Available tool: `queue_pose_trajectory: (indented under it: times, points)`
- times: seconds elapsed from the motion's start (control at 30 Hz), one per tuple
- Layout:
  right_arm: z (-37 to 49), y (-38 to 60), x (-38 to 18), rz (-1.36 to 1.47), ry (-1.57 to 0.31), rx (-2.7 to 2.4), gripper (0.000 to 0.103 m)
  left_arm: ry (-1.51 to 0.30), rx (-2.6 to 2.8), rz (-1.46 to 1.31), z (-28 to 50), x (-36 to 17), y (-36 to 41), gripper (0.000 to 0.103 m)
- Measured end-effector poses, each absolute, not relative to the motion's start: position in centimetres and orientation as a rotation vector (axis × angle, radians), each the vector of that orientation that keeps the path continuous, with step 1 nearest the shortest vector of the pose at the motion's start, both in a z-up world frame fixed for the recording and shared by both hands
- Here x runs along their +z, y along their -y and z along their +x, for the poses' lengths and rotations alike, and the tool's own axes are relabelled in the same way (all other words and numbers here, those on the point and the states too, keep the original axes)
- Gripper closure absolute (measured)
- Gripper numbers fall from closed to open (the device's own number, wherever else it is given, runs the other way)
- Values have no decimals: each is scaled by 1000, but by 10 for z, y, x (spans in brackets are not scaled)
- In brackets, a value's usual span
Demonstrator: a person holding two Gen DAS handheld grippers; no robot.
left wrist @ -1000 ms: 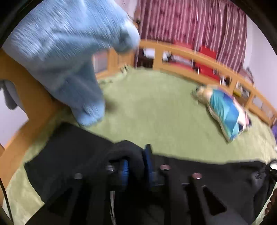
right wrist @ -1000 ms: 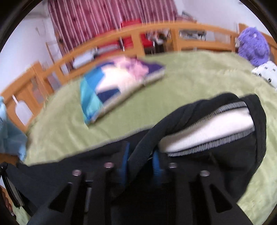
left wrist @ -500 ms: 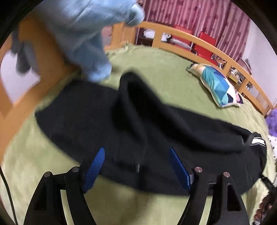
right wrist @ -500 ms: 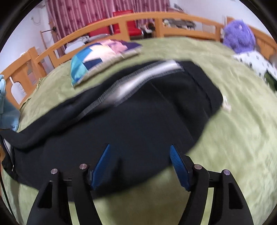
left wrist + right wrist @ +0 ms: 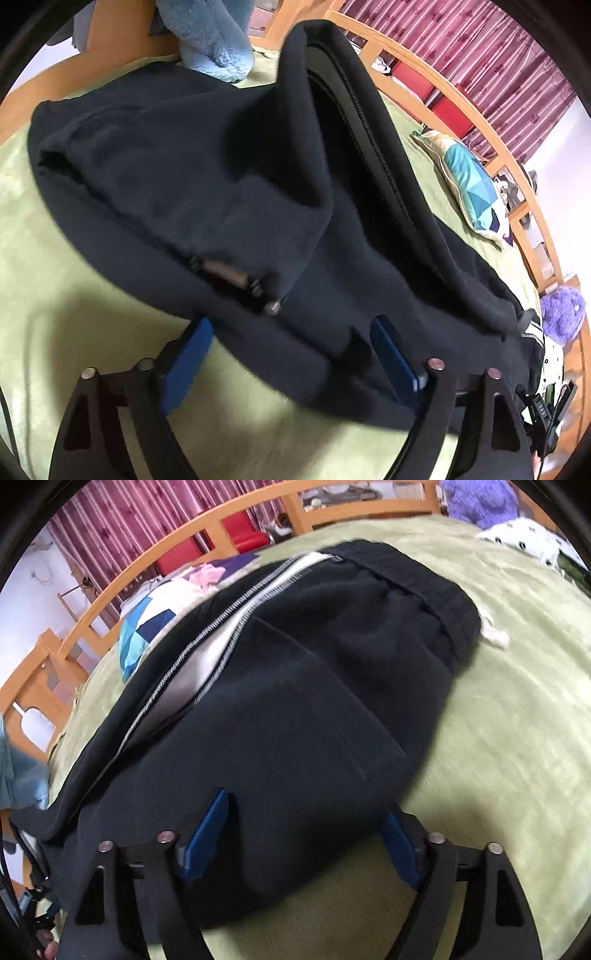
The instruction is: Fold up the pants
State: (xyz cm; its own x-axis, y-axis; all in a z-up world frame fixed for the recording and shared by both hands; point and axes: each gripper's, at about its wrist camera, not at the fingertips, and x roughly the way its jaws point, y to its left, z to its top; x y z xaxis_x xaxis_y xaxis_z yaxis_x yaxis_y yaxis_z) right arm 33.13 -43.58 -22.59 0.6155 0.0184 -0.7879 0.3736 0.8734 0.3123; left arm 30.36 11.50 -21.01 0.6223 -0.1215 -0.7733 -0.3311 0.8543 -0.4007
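- Black pants [image 5: 229,192], one pair, lie in a heap on the green bed cover [image 5: 517,738]; a white side stripe [image 5: 207,657] shows along one leg.
- Left claw [image 5: 291,358]: blue pads spread apart, holding nothing, with the near edge of the pants between them.
- Right claw [image 5: 306,838]: likewise spread apart and holding nothing, over the pants.
- One patchwork pillow [image 5: 469,184] and one purple plush toy [image 5: 561,314] lie beyond.
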Motion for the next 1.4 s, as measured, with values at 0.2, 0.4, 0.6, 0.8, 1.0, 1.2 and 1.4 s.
queue_pose_trajectory:
  times: [0.2,0.4,0.6,0.8,1.0,1.2,1.4]
  points:
    - [350,428,-224,461,-862,-249,63,-880,221,-561,306,-211,-122,84]
    - [327,430,-205,470,-819,-261,91,-873,160,-559,279,-197,-128,94]
    - [256,431,-176,495,-786,-261,93,-883,149,-545,222,-177,-134,97]
    - [158,436,-158,460,-807,-266,93,-887,81,-468,138,-168,-126,101]
    - [78,429,-153,414,-825,-249,93,-937,0,-474,101,-172,-115,101]
    - [66,439,-161,521,-876,-236,82,-924,-29,-468,95,-163,-119,100]
    - [61,429,-175,519,-934,-251,50,-921,-25,-497,113,-169,-119,63]
